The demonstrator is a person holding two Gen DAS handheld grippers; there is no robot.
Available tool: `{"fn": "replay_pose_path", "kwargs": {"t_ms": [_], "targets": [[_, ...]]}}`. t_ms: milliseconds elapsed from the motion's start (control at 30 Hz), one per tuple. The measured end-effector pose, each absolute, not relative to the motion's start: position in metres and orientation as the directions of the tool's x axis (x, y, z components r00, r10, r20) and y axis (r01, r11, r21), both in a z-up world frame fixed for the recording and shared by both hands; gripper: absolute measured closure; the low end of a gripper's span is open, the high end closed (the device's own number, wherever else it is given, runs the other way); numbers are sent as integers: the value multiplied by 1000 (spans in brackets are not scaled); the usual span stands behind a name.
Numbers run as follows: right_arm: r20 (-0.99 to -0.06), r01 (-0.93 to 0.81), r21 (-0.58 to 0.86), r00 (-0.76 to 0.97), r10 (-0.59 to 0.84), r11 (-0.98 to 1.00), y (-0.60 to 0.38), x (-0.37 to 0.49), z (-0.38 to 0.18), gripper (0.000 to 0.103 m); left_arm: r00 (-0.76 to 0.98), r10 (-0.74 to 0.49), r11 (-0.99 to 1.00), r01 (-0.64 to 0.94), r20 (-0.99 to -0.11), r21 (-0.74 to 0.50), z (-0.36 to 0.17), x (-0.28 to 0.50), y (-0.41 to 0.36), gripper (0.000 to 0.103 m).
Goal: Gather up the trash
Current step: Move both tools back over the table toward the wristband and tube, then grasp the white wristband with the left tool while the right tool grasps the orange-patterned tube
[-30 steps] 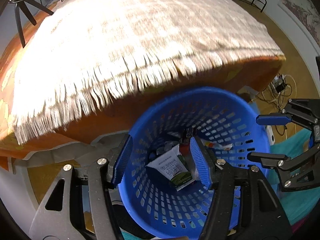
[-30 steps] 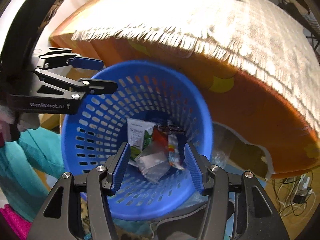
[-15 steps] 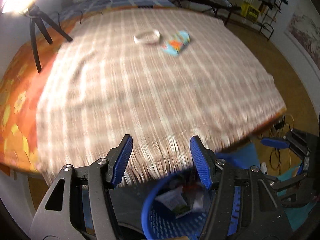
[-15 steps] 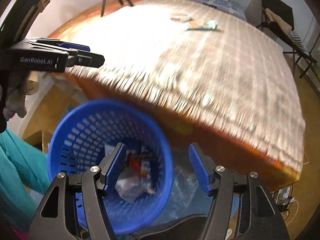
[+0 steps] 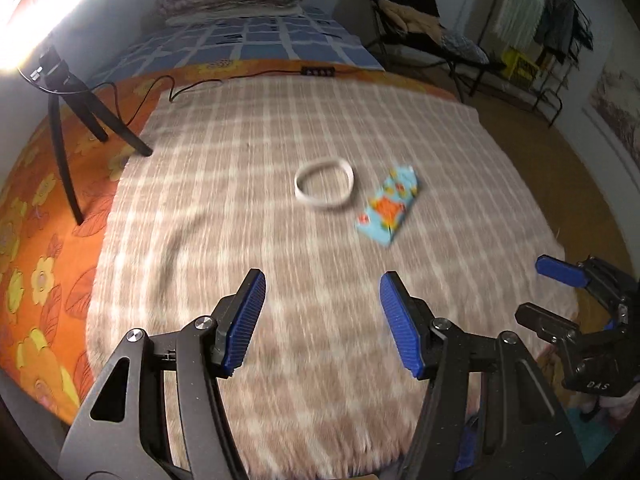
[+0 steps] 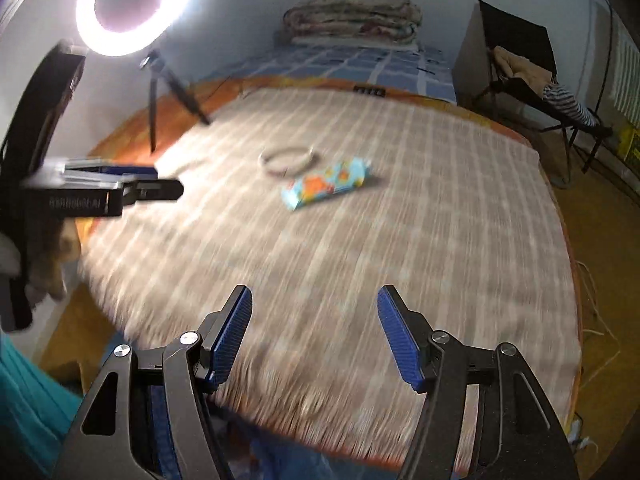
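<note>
Two pieces of trash, a white ring (image 5: 324,183) and a blue wrapper (image 5: 389,210), lie side by side mid-blanket (image 5: 240,240). Both the left gripper (image 5: 322,326) and right gripper (image 6: 314,336) hover spread and empty, the right's jaws having just widened. Judged risks: the flat wrapper slipping from the pads, or fingers snagging blanket.

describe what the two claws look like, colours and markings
Both are alike: black metal linkage frames with triangular cut-outs and silver round bolt heads, ending in two fingers faced with ribbed blue pads. That goes for the left claw and the right claw. White lettering sits on the side of each body, too blurred to read. Teal fabric shows at the lower left of the right wrist view.
</note>
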State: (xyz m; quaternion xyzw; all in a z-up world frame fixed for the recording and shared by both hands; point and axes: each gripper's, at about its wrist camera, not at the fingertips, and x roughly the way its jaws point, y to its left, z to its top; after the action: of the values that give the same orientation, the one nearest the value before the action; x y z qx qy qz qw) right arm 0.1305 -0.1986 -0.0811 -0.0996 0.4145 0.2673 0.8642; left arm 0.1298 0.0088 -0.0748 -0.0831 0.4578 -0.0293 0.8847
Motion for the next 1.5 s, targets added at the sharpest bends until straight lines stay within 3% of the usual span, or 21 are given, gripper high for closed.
{"fn": "replay_pose_path", "kwargs": {"t_ms": [367,500,600,700,867,933,1067,1200,1267,1367,1467,1500], "targets": [[-767,-506,76,520,375,859,-184,224,-95,39,542,-112,969,-128,-833,-213,-100,196,22,42],[-782,-512,91,494,379,854,-174,246,-106,39,535,-98,971,-132,-839,-198,-108,214,21,56],[-790,-496,115,480,382,861,-169,262,-115,39,531,-84,974,-133,-843,-181,-114,227,21,57],[-790,-476,145,472,391,868,-168,274,-122,39,518,-78,976,-136,-852,-172,-124,238,23,71],[-795,-471,134,474,378,872,-163,287,-129,40,507,-65,979,-136,-859,-154,-139,250,23,71],[-800,-468,130,471,371,874,-161,291,-133,42,500,-63,980,-131,-863,-148,-144,253,22,84],[-806,-468,129,464,367,874,-157,296,-140,46,509,-23,988,-122,-860,-99,-147,258,16,92],[-810,-481,138,448,378,866,-152,297,-145,61,516,-1,991,-114,-857,-69,-147,260,11,99],[-807,-485,155,440,393,861,-152,297,-145,78,518,2,991,-112,-855,-66,-147,260,10,100],[-807,-483,140,451,382,865,-153,296,-141,86,523,6,991,-116,-853,-63,-144,258,11,101],[-803,-481,132,461,378,867,-155,292,-137,88,536,9,991,-121,-844,-65,-135,251,15,101],[-802,-480,129,464,376,868,-156,292,-136,95,543,13,991,-120,-840,-62,-131,249,16,101]]}}
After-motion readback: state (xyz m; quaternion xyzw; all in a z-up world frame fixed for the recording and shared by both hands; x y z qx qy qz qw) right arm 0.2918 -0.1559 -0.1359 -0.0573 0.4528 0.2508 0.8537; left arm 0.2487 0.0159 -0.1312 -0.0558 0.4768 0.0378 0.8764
